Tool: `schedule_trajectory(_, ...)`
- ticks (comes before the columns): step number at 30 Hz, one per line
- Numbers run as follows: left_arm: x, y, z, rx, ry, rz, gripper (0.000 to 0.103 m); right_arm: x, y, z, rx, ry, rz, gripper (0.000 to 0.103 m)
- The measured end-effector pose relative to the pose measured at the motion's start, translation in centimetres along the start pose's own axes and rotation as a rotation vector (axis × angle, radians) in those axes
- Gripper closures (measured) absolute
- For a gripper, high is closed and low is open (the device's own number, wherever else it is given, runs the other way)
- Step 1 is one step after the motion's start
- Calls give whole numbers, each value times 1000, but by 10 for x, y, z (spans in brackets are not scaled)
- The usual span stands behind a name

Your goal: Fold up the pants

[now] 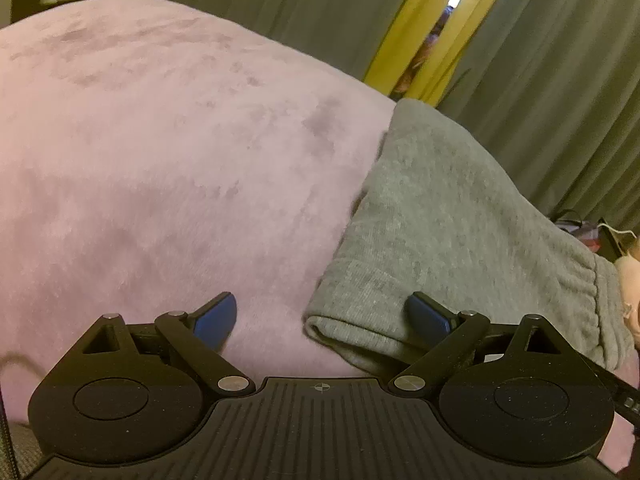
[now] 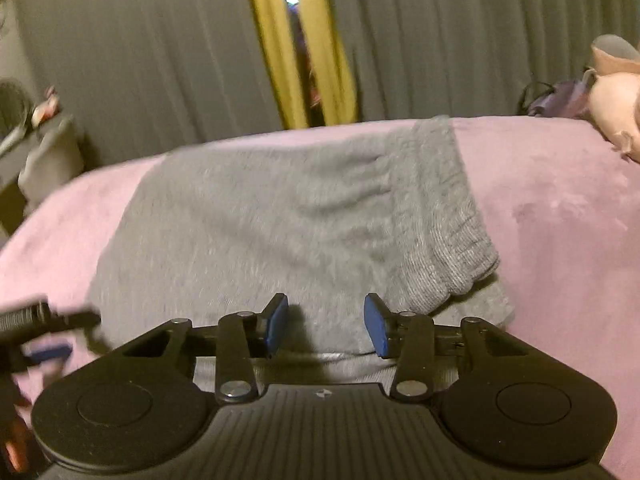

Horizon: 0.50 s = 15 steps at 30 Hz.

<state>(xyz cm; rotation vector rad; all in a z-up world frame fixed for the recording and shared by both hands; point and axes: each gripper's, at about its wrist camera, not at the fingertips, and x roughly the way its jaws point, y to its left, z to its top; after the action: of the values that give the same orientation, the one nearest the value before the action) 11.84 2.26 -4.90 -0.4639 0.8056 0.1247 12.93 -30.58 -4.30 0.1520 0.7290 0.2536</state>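
Observation:
Grey sweatpants (image 1: 436, 236) lie folded on a pink blanket (image 1: 160, 168), ribbed waistband at the right. My left gripper (image 1: 322, 318) is open, straddling the near folded corner of the pants, one pad over the blanket and one over the cloth. In the right wrist view the pants (image 2: 260, 220) lie spread ahead, waistband (image 2: 448, 232) at the right. My right gripper (image 2: 326, 326) is open just above the pants' near edge, holding nothing. The left gripper (image 2: 44, 336) shows blurred at the far left.
Grey curtains (image 2: 140, 52) with a yellow gap (image 2: 280, 40) hang behind the bed. A pink soft toy (image 2: 616, 108) lies at the blanket's (image 2: 560, 208) right end. A pale container (image 2: 48, 160) stands beside the bed on the left.

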Motion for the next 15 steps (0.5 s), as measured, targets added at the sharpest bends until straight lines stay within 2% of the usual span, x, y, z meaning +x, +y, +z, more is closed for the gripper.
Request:
schedule_trajectory(3, -5, 0, 1, 10, -21, -16, 7, -4, -3, 1, 3, -2, 59, 55)
schedule_trajectory(6, -19, -4, 2, 28, -97, -49, 7, 5, -15, -3, 35, 1, 52, 54)
schedule_trajectory(10, -33, -24, 9, 154, -187, -63, 6, -6, -13, -5, 55, -53, 52, 55)
schedule_trajectory(12, -28, -37, 16, 207, -184, -76, 6, -11, -12, -7, 33, -109, 13, 55)
schedule_trajectory(15, -10, -60, 30, 265, -153, -96, 6, -3, -12, -7, 17, -116, -20, 55)
